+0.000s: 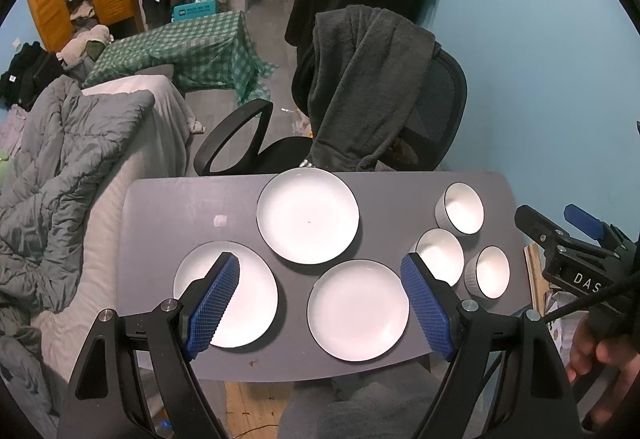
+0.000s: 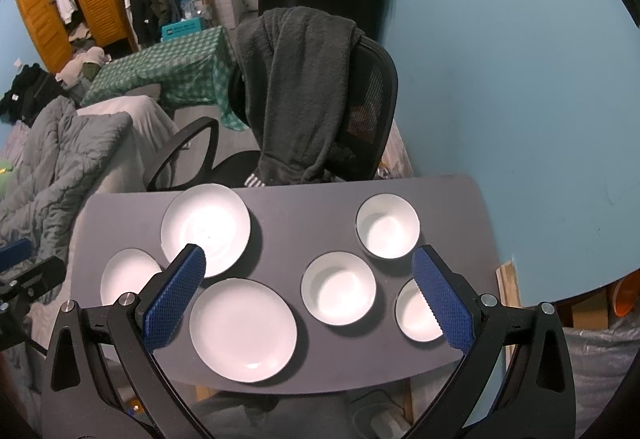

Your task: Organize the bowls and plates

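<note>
Three white plates lie on a dark grey table (image 1: pixel 168 207): a far plate (image 1: pixel 307 215), a left plate (image 1: pixel 248 295) and a near plate (image 1: pixel 358 310). Three white bowls stand at the right: a far bowl (image 1: pixel 462 208), a middle bowl (image 1: pixel 442 255) and a near bowl (image 1: pixel 490 272). My left gripper (image 1: pixel 320 303) is open and empty above the near plates. My right gripper (image 2: pixel 310 295) is open and empty above the near plate (image 2: pixel 243 330) and the middle bowl (image 2: pixel 338 288). The right gripper body also shows at the right edge of the left wrist view (image 1: pixel 576 259).
A black office chair (image 1: pixel 432 107) draped with a grey robe stands behind the table. A bed with a grey quilt (image 1: pixel 60 159) lies along the left. A blue wall (image 1: pixel 560 79) runs close on the right. A wooden board (image 2: pixel 506 287) leans by the table's right edge.
</note>
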### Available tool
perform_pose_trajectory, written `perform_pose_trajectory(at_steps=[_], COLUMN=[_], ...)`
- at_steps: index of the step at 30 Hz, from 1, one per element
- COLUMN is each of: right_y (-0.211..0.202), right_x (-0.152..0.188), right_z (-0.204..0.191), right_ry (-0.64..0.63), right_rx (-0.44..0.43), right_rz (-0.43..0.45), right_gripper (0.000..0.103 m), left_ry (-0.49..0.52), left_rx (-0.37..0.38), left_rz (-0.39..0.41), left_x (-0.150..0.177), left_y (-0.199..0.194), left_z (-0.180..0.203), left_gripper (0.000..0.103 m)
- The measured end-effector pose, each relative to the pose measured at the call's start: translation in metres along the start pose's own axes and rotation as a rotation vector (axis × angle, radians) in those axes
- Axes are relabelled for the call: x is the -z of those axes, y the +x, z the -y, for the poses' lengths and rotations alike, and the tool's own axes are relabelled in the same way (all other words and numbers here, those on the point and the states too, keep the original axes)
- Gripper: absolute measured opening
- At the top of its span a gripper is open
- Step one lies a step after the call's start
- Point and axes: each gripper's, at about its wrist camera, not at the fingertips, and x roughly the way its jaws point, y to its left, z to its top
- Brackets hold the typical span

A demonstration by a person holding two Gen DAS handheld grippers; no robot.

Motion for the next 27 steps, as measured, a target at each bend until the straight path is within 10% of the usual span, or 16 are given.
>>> perform_pose_trajectory(at_steps=[27], right_y=[0.009], right_x=[-0.003], right_z=[-0.008], right_ry=[-0.009], right_rx=[-0.006], right_rz=[-0.011], right_gripper=[0.101], left_ry=[-0.011], left_rx=[-0.003], left_rz=[-0.002], left_x=[-0.002], left_y=[0.003], left_z=[-0.012], left_gripper=[0.084])
